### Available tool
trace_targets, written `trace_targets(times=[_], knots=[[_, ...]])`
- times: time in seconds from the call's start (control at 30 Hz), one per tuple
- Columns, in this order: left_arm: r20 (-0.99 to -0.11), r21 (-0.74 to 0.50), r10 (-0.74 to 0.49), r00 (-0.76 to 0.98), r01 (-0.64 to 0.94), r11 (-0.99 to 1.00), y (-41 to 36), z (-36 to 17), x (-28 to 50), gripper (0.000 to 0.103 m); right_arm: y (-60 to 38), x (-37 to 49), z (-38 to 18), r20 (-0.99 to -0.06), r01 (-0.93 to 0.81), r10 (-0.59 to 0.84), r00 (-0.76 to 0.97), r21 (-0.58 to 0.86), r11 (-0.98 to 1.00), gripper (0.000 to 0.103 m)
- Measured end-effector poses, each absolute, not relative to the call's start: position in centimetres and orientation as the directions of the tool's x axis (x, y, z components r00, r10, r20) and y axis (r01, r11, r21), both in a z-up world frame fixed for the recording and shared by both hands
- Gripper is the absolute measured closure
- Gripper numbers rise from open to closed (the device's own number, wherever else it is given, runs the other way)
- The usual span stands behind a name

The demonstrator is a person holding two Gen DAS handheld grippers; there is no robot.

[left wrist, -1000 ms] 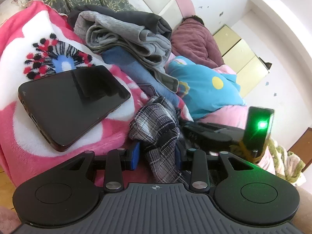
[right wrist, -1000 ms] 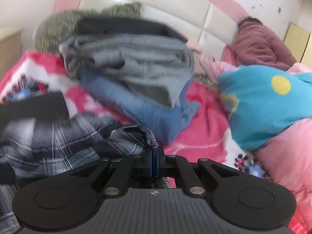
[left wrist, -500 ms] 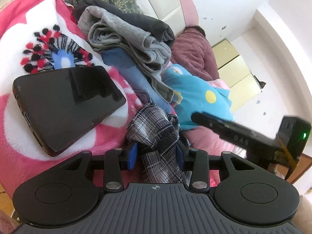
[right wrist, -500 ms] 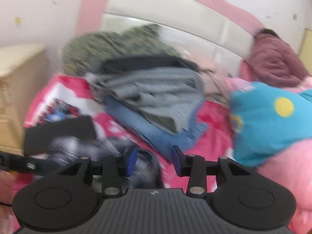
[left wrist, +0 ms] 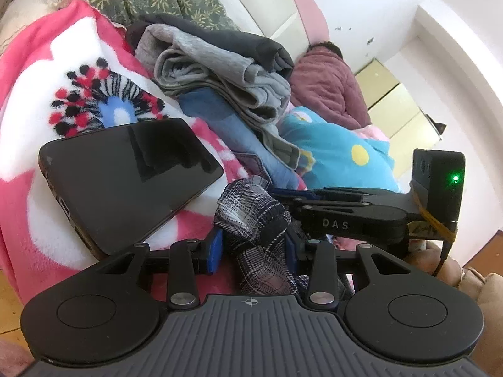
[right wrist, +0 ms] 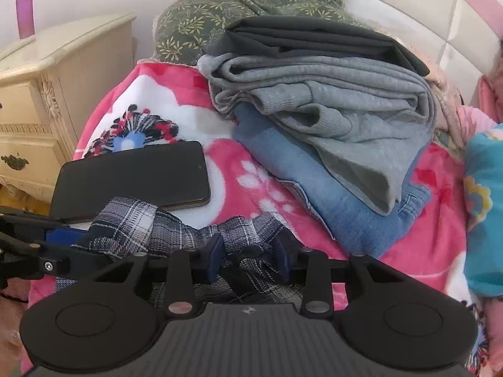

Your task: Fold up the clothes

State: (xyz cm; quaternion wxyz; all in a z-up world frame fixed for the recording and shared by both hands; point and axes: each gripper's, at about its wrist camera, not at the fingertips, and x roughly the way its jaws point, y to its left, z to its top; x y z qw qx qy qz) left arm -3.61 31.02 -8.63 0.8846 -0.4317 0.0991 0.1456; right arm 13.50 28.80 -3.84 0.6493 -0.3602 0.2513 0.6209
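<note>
A black-and-white plaid garment (left wrist: 251,216) lies bunched at the near edge of the pink flowered blanket (left wrist: 28,72). My left gripper (left wrist: 253,248) is shut on one gathered end of it and holds it up. In the right wrist view the plaid garment (right wrist: 176,235) stretches from the left gripper's fingers (right wrist: 59,235) across to my right gripper (right wrist: 247,259). The right jaws are closing, with a raised fold of the cloth filling the gap and touching both blue pads. Seen from the left wrist, the right gripper (left wrist: 283,199) reaches in from the right, just behind the held bunch.
A black phone (right wrist: 132,182) lies face up on the blanket beside the plaid cloth. Behind it sits a stack of folded clothes (right wrist: 320,94): dark, grey and blue denim. A cream nightstand (right wrist: 47,94) stands left of the bed. A teal cushion (left wrist: 339,154) and maroon jacket (left wrist: 327,88) lie far right.
My right gripper let go of the plaid cloth, opened and lifted away, then came back down over another fold and narrowed. The left gripper kept its grip and stayed put.
</note>
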Motion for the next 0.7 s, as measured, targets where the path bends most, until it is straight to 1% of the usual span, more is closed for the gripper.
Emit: trace_targets(times=[0.03,0.13,0.23,0.33,0.5,0.57,0.6,0.63,0.7], knots=[[-0.301,-0.734,0.172,0.938,-0.343,0.587,31.0,-8.6,-3.7,0.064,28.6,13.4,-3.8,-0.768,-0.986,0.63,0.115,-0.165,-0.02,0.081],[-0.299,-0.73,0.174,0.938,-0.342,0.591,30.9,-8.6,-3.8,0.065,27.9,12.5,-3.4,-0.734,-0.976,0.66,0.16,-0.217,-0.004,0.09],[-0.296,-0.729,0.179,0.938,-0.343,0.593,30.8,-8.5,-3.9,0.065,27.0,11.8,-2.2,-0.665,-0.963,0.716,0.212,-0.267,0.037,0.091],[-0.296,-0.723,0.184,0.937,-0.345,0.599,30.6,-8.4,-3.9,0.064,27.0,11.6,-1.8,-0.625,-0.949,0.737,0.257,-0.309,0.069,0.091],[-0.296,-0.708,0.199,0.934,-0.355,0.61,30.2,-8.2,-4.0,0.064,28.7,11.6,-4.8,-0.633,-0.915,0.698,0.336,-0.396,0.082,0.092],[-0.296,-0.699,0.206,0.933,-0.358,0.619,30.0,-8.1,-4.1,0.064,29.0,12.0,-5.3,-0.632,-0.926,0.7,0.331,-0.36,0.113,0.091],[-0.291,-0.695,0.207,0.934,-0.355,0.625,29.8,-8.0,-4.2,0.064,28.9,12.1,-5.0,-0.627,-0.929,0.703,0.335,-0.346,0.133,0.087],[-0.286,-0.691,0.209,0.935,-0.352,0.631,29.6,-7.9,-4.3,0.064,28.7,12.3,-4.5,-0.622,-0.93,0.706,0.339,-0.333,0.153,0.079],[-0.267,-0.679,0.228,0.936,-0.351,0.645,29.4,-7.7,-4.9,0.064,27.0,13.1,-2.3,-0.601,-0.934,0.716,0.354,-0.267,0.237,0.073]])
